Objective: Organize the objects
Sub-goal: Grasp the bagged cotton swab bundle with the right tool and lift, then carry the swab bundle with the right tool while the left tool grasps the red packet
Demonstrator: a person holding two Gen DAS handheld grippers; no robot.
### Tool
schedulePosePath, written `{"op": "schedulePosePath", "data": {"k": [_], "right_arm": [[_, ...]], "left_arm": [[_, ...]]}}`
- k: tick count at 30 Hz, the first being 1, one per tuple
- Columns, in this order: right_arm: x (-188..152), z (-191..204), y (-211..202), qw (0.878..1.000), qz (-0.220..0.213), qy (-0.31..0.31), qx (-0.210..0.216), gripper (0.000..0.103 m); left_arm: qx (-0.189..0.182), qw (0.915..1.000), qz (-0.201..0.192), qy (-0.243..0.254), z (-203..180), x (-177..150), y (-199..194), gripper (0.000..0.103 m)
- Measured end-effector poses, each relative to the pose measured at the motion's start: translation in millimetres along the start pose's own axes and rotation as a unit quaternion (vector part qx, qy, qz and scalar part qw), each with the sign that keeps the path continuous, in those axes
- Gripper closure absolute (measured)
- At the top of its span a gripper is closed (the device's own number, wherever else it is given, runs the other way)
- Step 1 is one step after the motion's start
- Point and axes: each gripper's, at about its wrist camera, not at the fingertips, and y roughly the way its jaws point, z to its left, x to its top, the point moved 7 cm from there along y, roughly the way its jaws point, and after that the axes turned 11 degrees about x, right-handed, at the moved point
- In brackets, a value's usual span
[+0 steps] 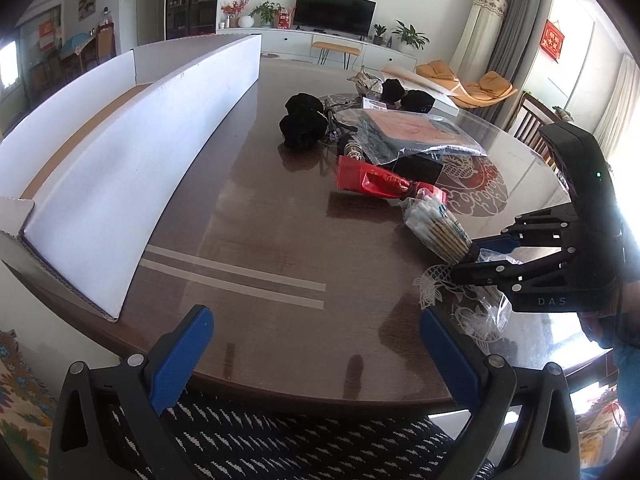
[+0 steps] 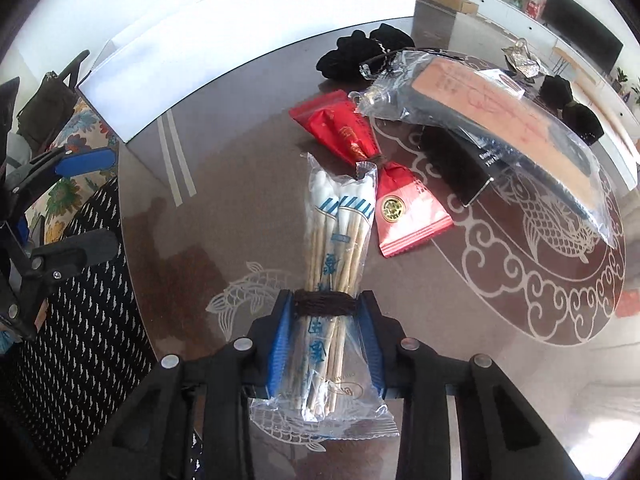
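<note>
A clear packet of cotton swabs (image 2: 336, 240) with a dark band lies on the brown table; it also shows in the left wrist view (image 1: 436, 228). My right gripper (image 2: 325, 312) is shut on its banded end; in the left wrist view that gripper (image 1: 476, 258) is at the right. My left gripper (image 1: 316, 344) is open and empty over the table's near edge. A long white cardboard box (image 1: 132, 184) stands open at the left. Red packets (image 2: 352, 136), black pouches (image 1: 302, 122) and a clear bag holding a flat orange item (image 2: 500, 112) lie in a pile beyond.
A black card (image 2: 460, 168) lies under the clear bag. A crumpled foil wrapper (image 1: 366, 80) sits at the far side. Two tape strips (image 1: 236, 276) mark the table near the box. A patterned chair (image 1: 280, 440) stands below the table's edge.
</note>
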Motion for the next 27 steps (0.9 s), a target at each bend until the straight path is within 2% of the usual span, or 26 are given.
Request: {"op": "schedulePosePath", "data": {"k": [6, 8, 13, 16, 17, 19, 21, 27], "right_arm": [[-33.1, -23.5, -20.8, 0.997, -0.023, 0.067, -0.016, 0.069], [-25.9, -37.0, -27.4, 0.995, -0.028, 0.094, -0.032, 0.069], [-46.4, -69.9, -51.3, 0.981, -0.055, 0.174, -0.071, 0.069], [-50.9, -82.3, -55.5, 0.975, -0.067, 0.195, -0.086, 0.068], [-48.0, -82.4, -52.5, 0.973, -0.071, 0.199, -0.089, 0.066], [-47.7, -83.8, -50.8, 0.972, -0.082, 0.198, -0.093, 0.043], [-49.2, -85.7, -50.1, 0.972, -0.099, 0.188, -0.103, 0.029], [-45.9, -87.5, -43.7, 0.967, -0.135, 0.181, -0.118, 0.018]], "left_arm": [[-0.003, 1.0, 0.001, 0.007, -4.0, -1.3, 1.1, 0.0], [-0.004, 1.0, 0.001, 0.008, -4.8, -1.3, 1.4, 0.0], [-0.007, 0.9999, 0.003, 0.006, -5.1, -2.0, 2.6, 0.0], [-0.009, 0.9999, 0.004, 0.008, -6.5, -2.6, 3.5, 0.0], [-0.009, 0.9999, 0.004, 0.009, -7.0, -2.7, 3.4, 0.0], [-0.009, 0.9999, 0.002, 0.012, -8.1, -3.2, 2.8, 0.0], [-0.01, 0.9999, 0.001, 0.012, -8.4, -3.4, 2.1, 0.0], [-0.017, 0.9998, 0.004, 0.011, -10.0, -4.4, 3.0, 0.0]]}}
